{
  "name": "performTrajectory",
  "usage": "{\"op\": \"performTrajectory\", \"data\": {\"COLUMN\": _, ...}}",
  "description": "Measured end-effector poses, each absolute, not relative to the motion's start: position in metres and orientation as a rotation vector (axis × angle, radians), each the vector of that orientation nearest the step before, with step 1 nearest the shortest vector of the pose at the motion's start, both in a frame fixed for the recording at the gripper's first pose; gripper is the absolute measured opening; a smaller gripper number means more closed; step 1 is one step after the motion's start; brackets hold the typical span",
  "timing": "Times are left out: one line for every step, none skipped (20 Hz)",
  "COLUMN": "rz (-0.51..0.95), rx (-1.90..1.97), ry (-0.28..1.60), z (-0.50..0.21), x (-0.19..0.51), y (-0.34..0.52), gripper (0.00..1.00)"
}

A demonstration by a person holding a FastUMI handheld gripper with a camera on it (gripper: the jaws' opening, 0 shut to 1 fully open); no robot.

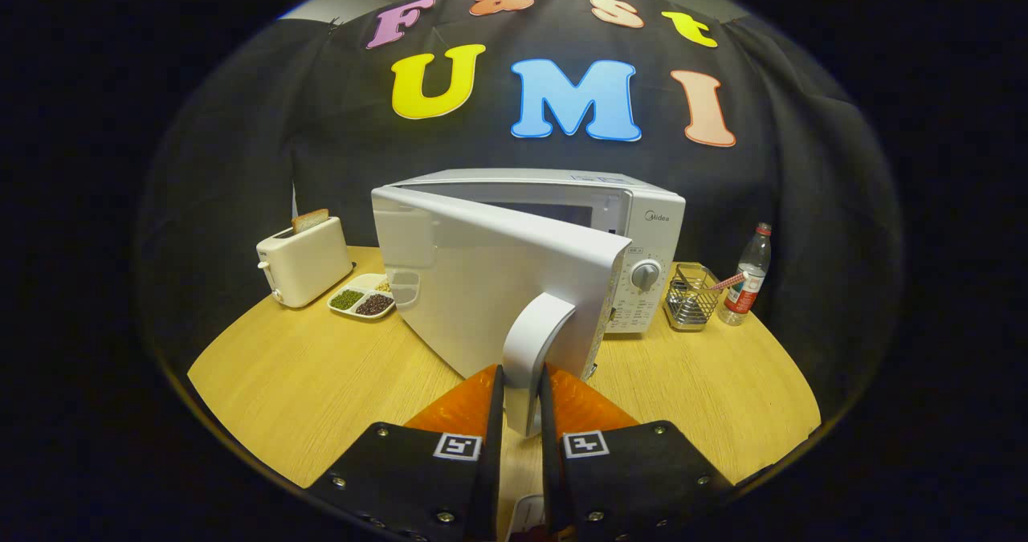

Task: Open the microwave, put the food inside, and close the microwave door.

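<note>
The tongs [522, 401] are closed on the door handle [536, 349], both fingers pressing its sides. The microwave [642, 221] stands mid-counter, its door [490, 285] swung partly open, so the opening step is judged under way; a wider swing toward the near counter [281, 373] edge is called for. Bare room lies there. The food tray [361, 297] waits by the toaster [303, 261], near the far left edge.

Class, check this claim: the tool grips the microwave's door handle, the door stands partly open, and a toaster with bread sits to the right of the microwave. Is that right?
Not quite. In the gripper view the toaster sits left of the microwave, not right. The rest holds: the tool grips the door handle, and the door stands partly open.
</note>
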State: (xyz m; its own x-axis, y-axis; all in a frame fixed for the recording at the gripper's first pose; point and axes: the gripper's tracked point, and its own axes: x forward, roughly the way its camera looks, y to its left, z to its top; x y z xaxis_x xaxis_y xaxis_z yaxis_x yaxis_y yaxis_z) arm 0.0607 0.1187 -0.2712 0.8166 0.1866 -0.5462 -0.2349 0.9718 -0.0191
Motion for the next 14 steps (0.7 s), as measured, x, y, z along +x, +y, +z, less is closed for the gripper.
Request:
{"op": "performTrajectory", "data": {"rz": 0.221, "rx": -0.092, "ry": 0.567, "z": -0.268, "x": 0.055, "y": 0.123, "gripper": 0.23}}
{"op": "performTrajectory", "data": {"rz": 0.221, "rx": -0.090, "ry": 0.564, "z": -0.268, "x": 0.049, "y": 0.128, "gripper": 0.23}}
{"op": "performTrajectory", "data": {"rz": 0.220, "rx": -0.084, "ry": 0.562, "z": -0.266, "x": 0.043, "y": 0.133, "gripper": 0.23}}
{"op": "performTrajectory", "data": {"rz": 0.212, "rx": -0.082, "ry": 0.552, "z": -0.262, "x": 0.038, "y": 0.136, "gripper": 0.23}}
{"op": "performTrajectory", "data": {"rz": 0.200, "rx": -0.083, "ry": 0.544, "z": -0.259, "x": 0.034, "y": 0.140, "gripper": 0.23}}
{"op": "performTrajectory", "data": {"rz": 0.187, "rx": -0.088, "ry": 0.533, "z": -0.257, "x": 0.029, "y": 0.143, "gripper": 0.23}}
{"op": "performTrajectory", "data": {"rz": 0.173, "rx": -0.092, "ry": 0.524, "z": -0.255, "x": 0.026, "y": 0.147, "gripper": 0.23}}
{"op": "performTrajectory", "data": {"rz": 0.163, "rx": -0.093, "ry": 0.521, "z": -0.256, "x": 0.020, "y": 0.151, "gripper": 0.23}}
{"op": "performTrajectory", "data": {"rz": 0.159, "rx": -0.089, "ry": 0.522, "z": -0.256, "x": 0.015, "y": 0.157, "gripper": 0.23}}
{"op": "performTrajectory", "data": {"rz": 0.159, "rx": -0.081, "ry": 0.522, "z": -0.256, "x": 0.010, "y": 0.164, "gripper": 0.23}}
{"op": "performTrajectory", "data": {"rz": 0.164, "rx": -0.077, "ry": 0.524, "z": -0.257, "x": 0.006, "y": 0.171, "gripper": 0.23}}
{"op": "performTrajectory", "data": {"rz": 0.170, "rx": -0.076, "ry": 0.528, "z": -0.258, "x": 0.001, "y": 0.177, "gripper": 0.23}}
{"op": "performTrajectory", "data": {"rz": 0.176, "rx": -0.076, "ry": 0.530, "z": -0.258, "x": -0.003, "y": 0.184, "gripper": 0.23}}
{"op": "performTrajectory", "data": {"rz": 0.182, "rx": -0.076, "ry": 0.530, "z": -0.258, "x": -0.007, "y": 0.191, "gripper": 0.23}}
